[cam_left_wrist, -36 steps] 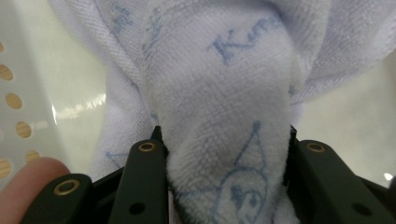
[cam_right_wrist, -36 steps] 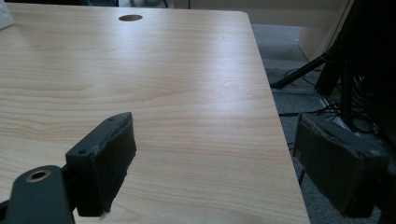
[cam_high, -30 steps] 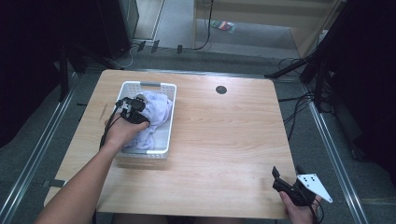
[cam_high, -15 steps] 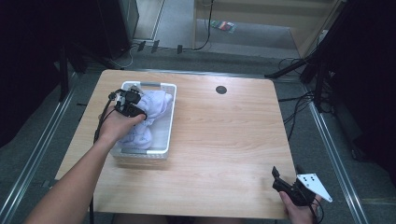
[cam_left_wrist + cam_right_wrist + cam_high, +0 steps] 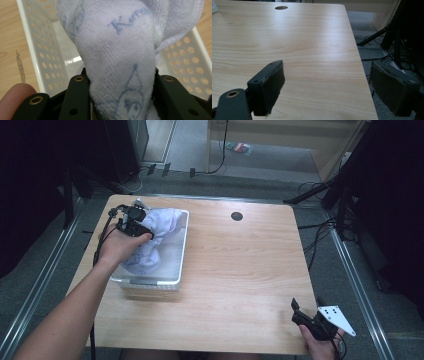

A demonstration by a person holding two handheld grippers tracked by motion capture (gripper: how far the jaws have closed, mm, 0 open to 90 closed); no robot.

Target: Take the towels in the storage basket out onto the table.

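Observation:
A white perforated basket [image 5: 181, 251] stands on the left half of the wooden table [image 5: 240, 265]. Pale lilac towels [image 5: 155, 237] with blue print lie in it. My left gripper [image 5: 145, 231] is over the basket's far left corner, shut on a fold of towel. In the left gripper view the towel [image 5: 120, 57] bulges up between the two black jaws, with the basket's wall [image 5: 45, 57] behind it. My right gripper [image 5: 307, 312] is held at the table's near right corner, open, with nothing between its fingers [image 5: 270, 86].
A round cable hole [image 5: 237, 216] sits near the table's far edge. Cables and stand legs [image 5: 320, 195] lie on the floor past the right edge. A metal rail [image 5: 40, 275] runs along the left side.
My left gripper has moved toward the basket's far left corner with the towel in its jaws, drawing the cloth up. The right gripper has stayed still.

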